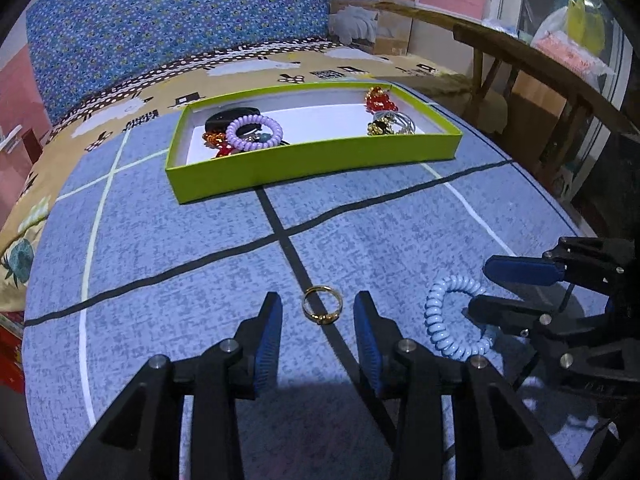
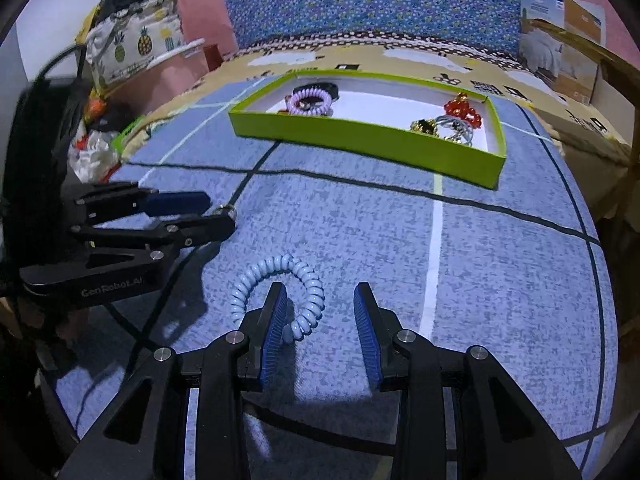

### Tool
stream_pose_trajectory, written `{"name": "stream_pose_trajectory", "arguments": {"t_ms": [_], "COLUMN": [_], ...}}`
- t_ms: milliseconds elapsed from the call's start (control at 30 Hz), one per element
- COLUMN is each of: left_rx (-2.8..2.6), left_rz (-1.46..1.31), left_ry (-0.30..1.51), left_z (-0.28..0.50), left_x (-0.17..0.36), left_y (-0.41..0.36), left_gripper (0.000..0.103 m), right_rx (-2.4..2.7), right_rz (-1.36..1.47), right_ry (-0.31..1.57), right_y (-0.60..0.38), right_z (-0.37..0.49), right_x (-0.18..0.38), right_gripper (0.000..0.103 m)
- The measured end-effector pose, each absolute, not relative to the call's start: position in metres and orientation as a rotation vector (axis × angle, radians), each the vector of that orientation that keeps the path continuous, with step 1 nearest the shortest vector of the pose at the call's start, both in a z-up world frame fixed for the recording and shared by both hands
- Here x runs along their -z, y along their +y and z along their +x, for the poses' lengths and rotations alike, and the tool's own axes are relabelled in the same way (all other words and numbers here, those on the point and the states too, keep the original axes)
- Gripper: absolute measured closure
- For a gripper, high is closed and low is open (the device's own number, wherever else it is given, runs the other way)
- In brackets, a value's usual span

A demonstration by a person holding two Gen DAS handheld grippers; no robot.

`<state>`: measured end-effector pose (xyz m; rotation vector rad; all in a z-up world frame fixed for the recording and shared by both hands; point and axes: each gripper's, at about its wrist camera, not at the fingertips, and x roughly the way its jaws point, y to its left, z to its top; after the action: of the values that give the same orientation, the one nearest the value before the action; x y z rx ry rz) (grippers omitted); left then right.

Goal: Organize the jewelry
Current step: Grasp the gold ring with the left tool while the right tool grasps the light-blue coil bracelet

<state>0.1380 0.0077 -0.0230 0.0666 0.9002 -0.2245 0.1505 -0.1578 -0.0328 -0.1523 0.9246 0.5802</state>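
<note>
A gold ring (image 1: 322, 306) lies on the blue mat between the open fingers of my left gripper (image 1: 318, 312); it also shows in the right wrist view (image 2: 225, 211) at that gripper's tips. A light blue coil bracelet (image 2: 280, 294) lies on the mat; my right gripper (image 2: 320, 304) is open, its left finger inside the loop and one side of the coil between the jaws. The bracelet also shows in the left wrist view (image 1: 448, 316) beside the right gripper (image 1: 480, 288). A green tray (image 1: 312, 164) farther back holds a purple coil bracelet (image 1: 254, 132), red beads (image 1: 378, 101) and other pieces.
The blue mat (image 1: 180, 240) with black and white lines covers a bed. A wooden chair (image 1: 540, 80) stands at the right edge. A cardboard box (image 1: 372, 12) sits at the back. Bags (image 2: 132, 44) are piled at the left in the right wrist view.
</note>
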Motion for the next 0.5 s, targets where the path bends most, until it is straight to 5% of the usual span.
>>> {"name": "stream_pose_trajectory", "arguments": {"t_ms": [133, 367, 500], "left_rx": [0.215, 0.226, 0.235], "left_rz": [0.107, 0.144, 0.163], "left_ry": [0.901, 0.888, 0.884], "left_z": [0.1380, 0.1329, 0.1314], "left_x": [0.0239, 0.0234, 0.0229], "left_y": [0.0036, -0.0016, -0.0034], "left_gripper": [0.063, 0.077, 0.080], "right_rx": [-0.577, -0.566, -0.568], "right_rz": [-0.178, -0.227, -0.232], "right_ry": [0.919, 0.904, 0.898], "right_y": [-0.1545, -0.1500, -0.1503], "right_z": [0.1496, 0.1452, 0.1448], "right_x": [0.0335, 0.0342, 0.0336], "right_gripper": [0.067, 0.092, 0.093]}}
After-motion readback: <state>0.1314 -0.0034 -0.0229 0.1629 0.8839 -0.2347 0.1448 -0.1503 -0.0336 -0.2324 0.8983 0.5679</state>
